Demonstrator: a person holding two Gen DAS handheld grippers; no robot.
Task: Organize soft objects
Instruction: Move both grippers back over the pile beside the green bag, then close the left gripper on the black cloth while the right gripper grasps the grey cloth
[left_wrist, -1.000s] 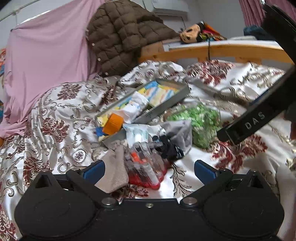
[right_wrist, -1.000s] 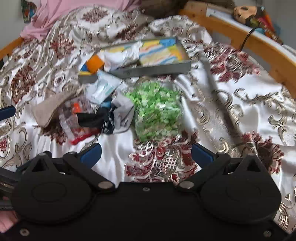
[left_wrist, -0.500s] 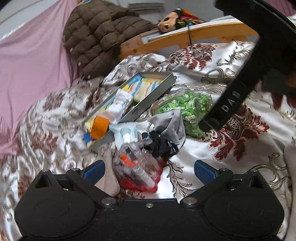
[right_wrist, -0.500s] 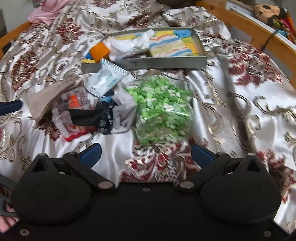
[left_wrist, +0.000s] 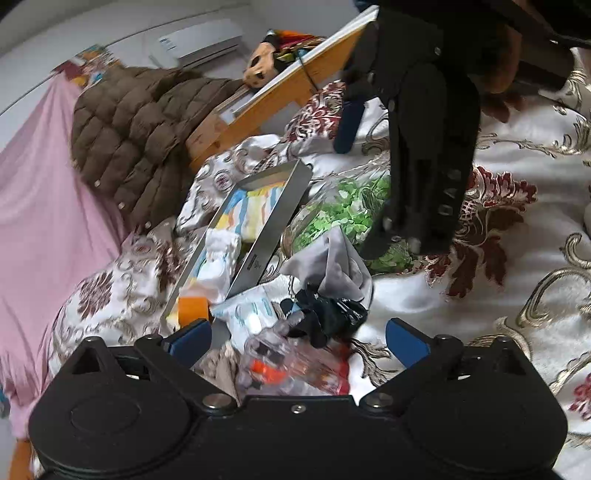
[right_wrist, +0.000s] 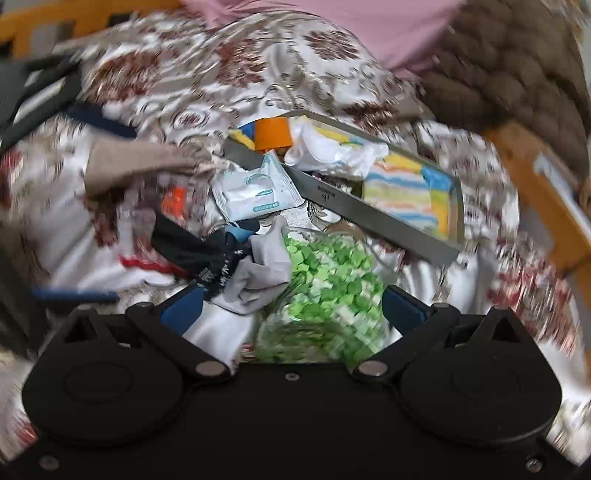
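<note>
**A:** Start at the tools. What are they doing?

**B:** The right gripper (right_wrist: 291, 306) has its jaws spread wide, nothing held. It hangs right over the bag of green bits (right_wrist: 328, 291), with the bag's near end lying between the blue fingers. The left gripper (left_wrist: 297, 338) is spread too, empty, low over a clear plastic pack (left_wrist: 295, 363) with something orange inside.

**A:** Why both so low and open?

**B:** My guess is each is lining up a pick from the pile. The right one looks closer to a grab, since the bag already sits in its gap.

**A:** And beyond the bag?

**B:** A grey cloth (right_wrist: 258, 273) touches the bag's left side, tangled with a dark sock (right_wrist: 199, 254). Past those lies a white wipes packet (right_wrist: 255, 192), leaning on the wall of the metal tray (right_wrist: 373, 218). The tray already holds a striped cloth (right_wrist: 406, 195), a white bundle (right_wrist: 332, 151) and an orange roll (right_wrist: 273, 133), so it is likely the place for sorted things.

**A:** Anything unclear?

**B:** The right view is smeared, so the beige cloth (right_wrist: 136, 166) at far left is hard to read.
</note>
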